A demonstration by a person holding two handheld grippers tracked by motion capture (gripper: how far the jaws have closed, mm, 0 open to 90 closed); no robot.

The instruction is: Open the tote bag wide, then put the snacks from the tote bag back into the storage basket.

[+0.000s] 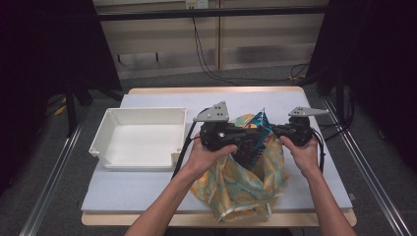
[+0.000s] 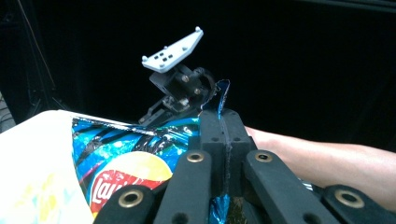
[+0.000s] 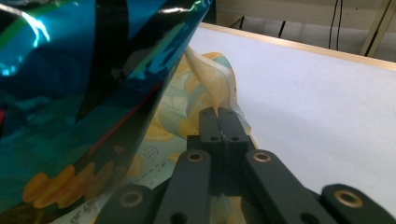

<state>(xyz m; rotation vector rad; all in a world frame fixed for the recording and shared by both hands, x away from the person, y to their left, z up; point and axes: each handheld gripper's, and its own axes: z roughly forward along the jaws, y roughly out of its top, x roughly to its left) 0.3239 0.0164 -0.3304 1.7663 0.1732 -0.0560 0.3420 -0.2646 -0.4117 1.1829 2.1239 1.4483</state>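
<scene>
Tools meet above the bench. Left tool is clamped on a shiny blue foil chip bag. Right tool pinches a yellow-and-teal lemon-print cloth bag.

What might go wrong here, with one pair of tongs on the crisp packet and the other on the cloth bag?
The left tongs pinch just the thin top edge of the crisp packet, so the slick foil might slip free or tear. The right tongs clamp a narrow fold of the cloth bag; if it slides out, the bag's mouth could sag shut around the packet. Squeezing the packet against the bag may also crush the crisps.
</scene>
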